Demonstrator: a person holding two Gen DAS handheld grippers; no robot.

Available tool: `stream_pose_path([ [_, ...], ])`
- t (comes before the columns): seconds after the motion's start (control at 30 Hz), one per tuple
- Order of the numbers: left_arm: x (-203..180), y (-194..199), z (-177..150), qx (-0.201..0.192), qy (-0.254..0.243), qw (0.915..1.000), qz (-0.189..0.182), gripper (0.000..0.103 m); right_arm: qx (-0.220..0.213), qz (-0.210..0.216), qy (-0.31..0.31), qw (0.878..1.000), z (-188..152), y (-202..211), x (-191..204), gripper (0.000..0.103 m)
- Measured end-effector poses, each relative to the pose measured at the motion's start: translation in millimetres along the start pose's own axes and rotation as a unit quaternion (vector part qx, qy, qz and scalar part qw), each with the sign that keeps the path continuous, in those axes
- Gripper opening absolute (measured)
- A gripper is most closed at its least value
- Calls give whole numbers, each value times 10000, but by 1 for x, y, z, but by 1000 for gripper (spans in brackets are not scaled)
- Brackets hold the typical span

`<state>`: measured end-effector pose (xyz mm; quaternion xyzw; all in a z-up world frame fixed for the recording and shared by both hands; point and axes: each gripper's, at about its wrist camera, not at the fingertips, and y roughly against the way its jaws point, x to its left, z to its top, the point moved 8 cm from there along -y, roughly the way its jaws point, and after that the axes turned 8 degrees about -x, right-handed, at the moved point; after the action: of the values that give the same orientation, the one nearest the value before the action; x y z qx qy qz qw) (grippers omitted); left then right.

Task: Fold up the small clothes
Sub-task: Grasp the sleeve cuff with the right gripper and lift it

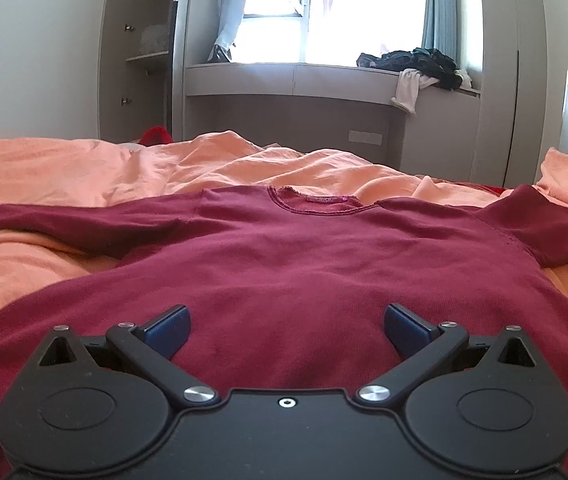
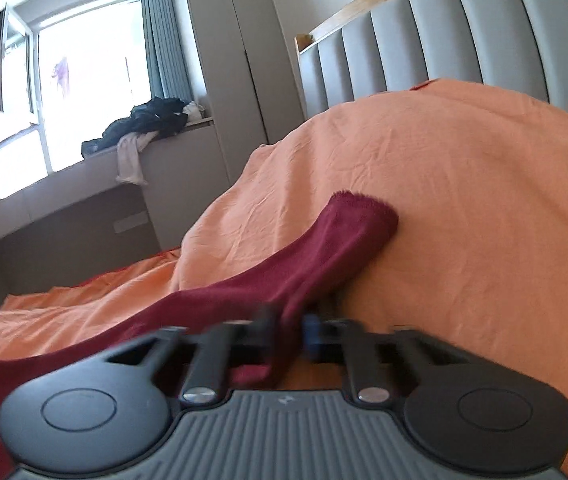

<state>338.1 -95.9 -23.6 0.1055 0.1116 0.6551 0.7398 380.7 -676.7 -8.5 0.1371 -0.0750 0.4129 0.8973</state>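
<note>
A dark red long-sleeved top (image 1: 284,256) lies spread face up on the orange bedspread (image 1: 84,168), collar at the far side, sleeves out to both sides. My left gripper (image 1: 286,326) is open over the top's lower body, jaws wide apart, nothing between them. In the right wrist view my right gripper (image 2: 290,330) is shut on the top's right sleeve (image 2: 324,248). The sleeve runs from the jaws up to its cuff, which rests against an orange mound. The fingers are blurred.
A grey padded headboard (image 2: 424,40) stands behind the orange mound (image 2: 464,200). A window bench (image 1: 292,76) with a pile of dark clothes (image 1: 412,62) lies beyond the bed. Tall grey wardrobes flank the window.
</note>
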Motion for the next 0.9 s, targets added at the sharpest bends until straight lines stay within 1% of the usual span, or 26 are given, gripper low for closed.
stream_pose_path([
  [0.13,6,0,5,188,-5,9998,-12,103,-353,87,298,9989,21,16,20,6],
  [0.2,16,-3,10,334,107,9994,40,103,-568,248,599,9963,36,33,40,6],
  [0.27,27,-6,16,432,239,9987,91,103,-808,461,953,9911,51,55,65,6],
  [0.33,41,-7,24,410,349,9983,243,103,-1076,767,1313,9825,66,80,97,5],
  [0.43,67,-7,36,260,538,9967,552,103,-1319,1318,1706,9676,80,114,152,5],
  [0.53,90,-4,47,116,650,9964,534,103,-1494,1920,2114,9466,80,152,212,5],
  [0.6,105,2,52,6,703,9954,644,103,-1595,2316,2423,9286,71,181,250,5],
  [0.67,122,7,55,-82,771,9932,868,103,-1667,2721,2725,9077,55,207,286,5],
  [0.73,141,12,56,-105,928,9898,1073,103,-1720,3075,3122,8822,30,231,323,5],
  [0.77,149,14,56,-102,1031,9883,1123,103,-1767,3264,3421,8632,11,245,343,5],
  [0.8,158,15,56,-98,1143,9867,1151,103,-1811,3398,3660,8472,-3,254,358,5],
  [0.9,177,20,54,-93,1302,9839,1222,103,-1958,3829,4525,7812,-65,293,396,5],
])
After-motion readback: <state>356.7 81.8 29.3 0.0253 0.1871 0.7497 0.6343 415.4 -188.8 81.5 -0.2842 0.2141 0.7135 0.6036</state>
